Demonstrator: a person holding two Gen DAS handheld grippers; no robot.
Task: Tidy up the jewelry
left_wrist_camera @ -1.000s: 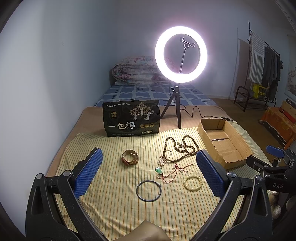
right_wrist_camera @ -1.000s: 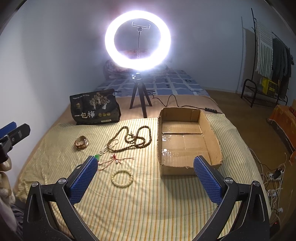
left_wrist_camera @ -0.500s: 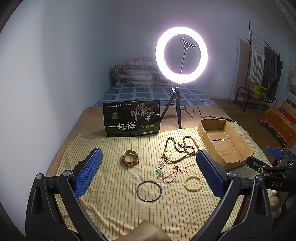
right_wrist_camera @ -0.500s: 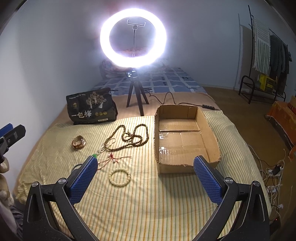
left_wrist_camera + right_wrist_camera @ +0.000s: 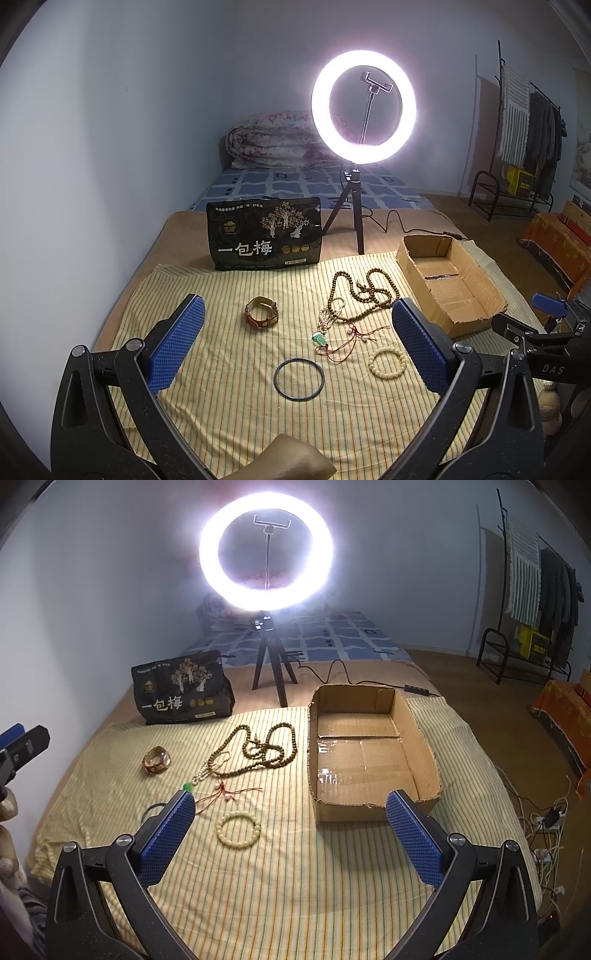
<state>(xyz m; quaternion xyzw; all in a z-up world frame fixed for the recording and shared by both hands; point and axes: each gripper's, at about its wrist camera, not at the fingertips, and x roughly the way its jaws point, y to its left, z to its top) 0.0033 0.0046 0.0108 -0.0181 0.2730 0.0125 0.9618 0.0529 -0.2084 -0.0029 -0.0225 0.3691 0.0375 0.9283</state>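
Note:
Jewelry lies on a striped yellow cloth (image 5: 221,387): a brown leather bracelet (image 5: 261,318), a long brown bead necklace (image 5: 364,291), a white bead string with a green pendant (image 5: 321,334), a red cord (image 5: 351,338), a cream bead bracelet (image 5: 388,363) and a dark ring bangle (image 5: 299,377). An empty cardboard box (image 5: 369,753) sits at the right. My left gripper (image 5: 295,339) is open and empty, above the cloth's near edge. My right gripper (image 5: 290,829) is open and empty, near the cream bracelet (image 5: 239,829) and the box's front wall.
A black snack bag (image 5: 264,238) stands at the cloth's back. A lit ring light on a tripod (image 5: 364,110) stands behind the jewelry, its cable trailing right. A wall runs along the left. Cables and a power strip (image 5: 546,823) lie on the floor right of the bed.
The right gripper has moved forward and a little left; the box and jewelry show larger and nearer. The left gripper has barely moved. Both stay open.

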